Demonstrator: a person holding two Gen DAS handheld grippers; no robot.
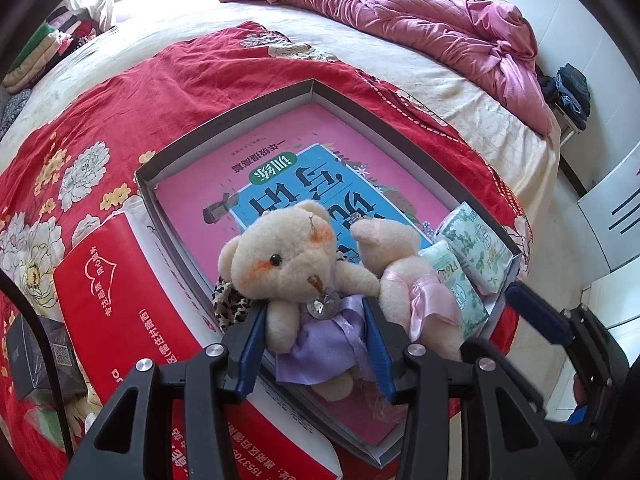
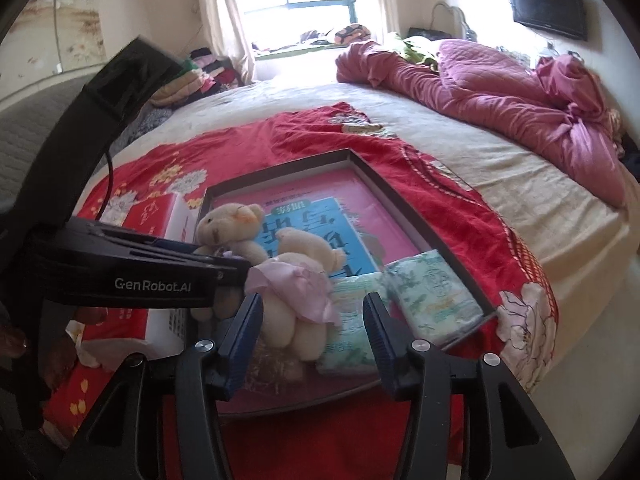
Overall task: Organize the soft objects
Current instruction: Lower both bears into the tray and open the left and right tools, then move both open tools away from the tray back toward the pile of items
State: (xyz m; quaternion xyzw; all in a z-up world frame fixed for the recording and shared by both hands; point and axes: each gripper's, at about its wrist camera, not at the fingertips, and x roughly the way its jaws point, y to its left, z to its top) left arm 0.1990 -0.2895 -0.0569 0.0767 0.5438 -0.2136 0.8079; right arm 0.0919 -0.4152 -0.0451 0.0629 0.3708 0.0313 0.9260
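Note:
A cream teddy bear in a purple dress (image 1: 288, 264) sits upright at the near end of a shallow dark-rimmed box (image 1: 224, 120), and my left gripper (image 1: 316, 340) is shut on its body. Leaning on it is a second bear in a pink dress (image 1: 404, 280). In the right wrist view this pink-dress bear (image 2: 296, 300) lies between the spread fingers of my right gripper (image 2: 312, 332), which is open; the pads do not press on it. Two green-printed tissue packs (image 2: 432, 292) lie in the box's right corner. The left gripper (image 2: 236, 268) reaches in from the left.
A pink and blue book (image 1: 280, 168) covers the box floor. A red tissue carton (image 1: 120, 300) stands left of the box, with a small black box (image 1: 36, 356) beyond it. The red floral blanket (image 1: 100, 120) covers the bed; a pink quilt (image 1: 420, 12) is heaped at the far side.

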